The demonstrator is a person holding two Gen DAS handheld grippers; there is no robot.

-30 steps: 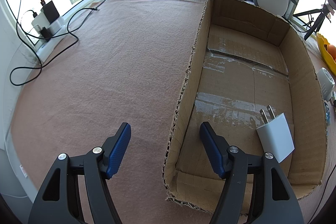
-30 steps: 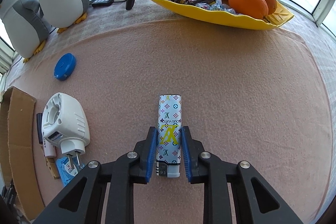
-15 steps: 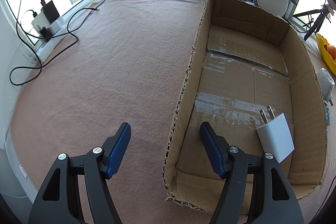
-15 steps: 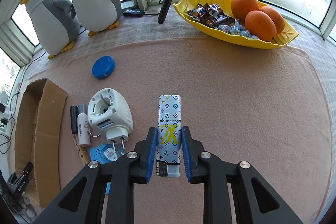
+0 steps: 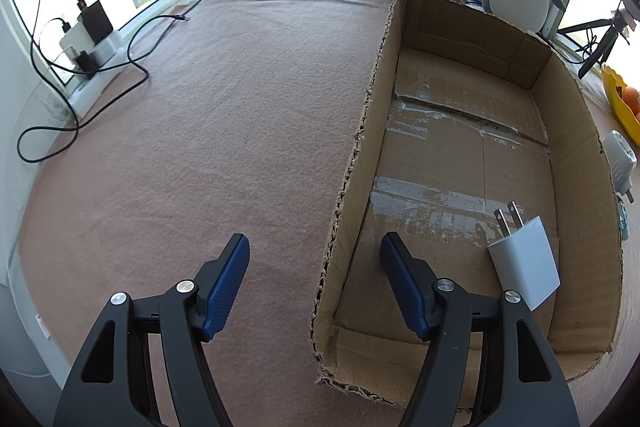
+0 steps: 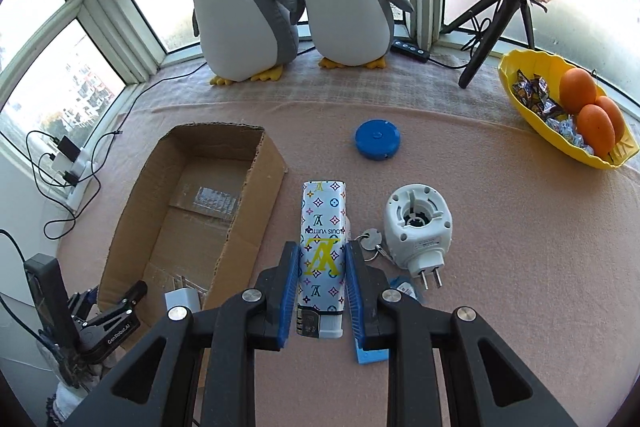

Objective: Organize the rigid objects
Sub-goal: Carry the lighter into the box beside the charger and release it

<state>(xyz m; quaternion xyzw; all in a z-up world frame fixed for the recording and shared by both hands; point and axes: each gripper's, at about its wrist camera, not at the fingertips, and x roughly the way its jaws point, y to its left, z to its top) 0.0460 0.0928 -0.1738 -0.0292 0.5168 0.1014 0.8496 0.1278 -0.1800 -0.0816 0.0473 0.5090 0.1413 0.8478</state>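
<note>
My right gripper (image 6: 322,247) is shut on a white lighter (image 6: 323,223) with a coloured monogram print and holds it up off the pink cloth. The lighter hangs just right of the open cardboard box (image 6: 256,195). My left gripper (image 5: 315,239) is open, its blue pads (image 5: 228,279) standing either side of the box's near-left wall (image 5: 340,227) without pressing on it. A white plug charger (image 5: 524,263) lies in the box's near corner. The right wrist view shows the left gripper (image 6: 114,293) at the box's near end, beside the charger (image 6: 182,297).
A white plug-in device (image 6: 418,223), a key ring (image 6: 372,239) and a blue round case (image 6: 378,139) lie right of the box. A yellow bowl (image 6: 520,123) with oranges sits far right. Two plush penguins (image 6: 240,7) and a tripod (image 6: 500,23) stand behind. Cables (image 5: 88,39) trail at the left.
My right gripper rose with the lighter and swung left, bringing the box and the left gripper into its view. The left gripper stayed still.
</note>
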